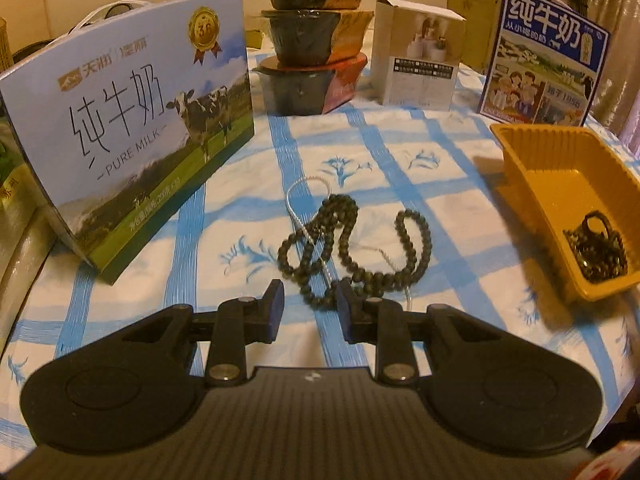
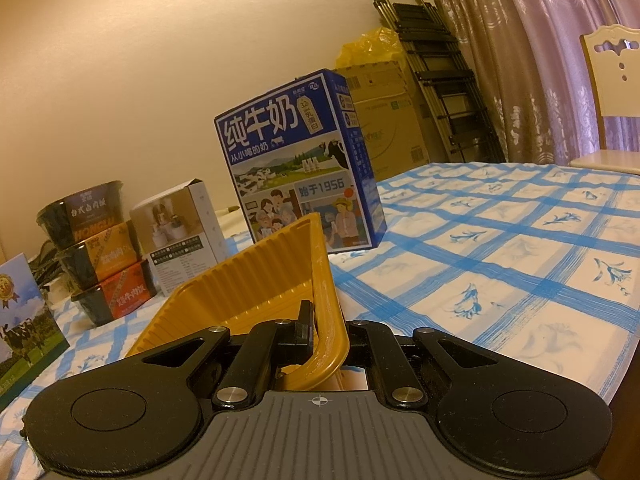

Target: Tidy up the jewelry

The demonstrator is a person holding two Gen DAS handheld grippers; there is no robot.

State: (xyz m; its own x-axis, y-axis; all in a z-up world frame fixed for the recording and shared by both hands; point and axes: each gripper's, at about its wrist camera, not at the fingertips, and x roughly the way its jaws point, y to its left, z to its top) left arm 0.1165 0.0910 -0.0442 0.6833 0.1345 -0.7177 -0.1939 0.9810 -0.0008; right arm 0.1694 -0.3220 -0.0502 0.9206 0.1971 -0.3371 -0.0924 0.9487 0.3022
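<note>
A long strand of dark green beads (image 1: 352, 240) lies looped on the blue-checked tablecloth (image 1: 440, 160), with a thin silvery cord (image 1: 298, 200) across it. My left gripper (image 1: 310, 298) hovers open just in front of the strand. Its nearest loop lies between the fingertips (image 1: 276, 294), and the pads do not press on it. To the right stands a yellow plastic tray (image 1: 560, 176) holding a dark bead bracelet (image 1: 598, 250). In the right wrist view, my right gripper (image 2: 328, 336) is shut on the near rim of the yellow tray (image 2: 260, 280), which is tilted up.
A large pure-milk box (image 1: 132, 128) stands at the left. At the back are stacked instant-food bowls (image 1: 312, 48), a small white box (image 1: 420, 60) and a blue milk carton (image 1: 544, 60). A chair (image 2: 612, 100), a curtain and a folded black frame (image 2: 440, 60) lie beyond the table.
</note>
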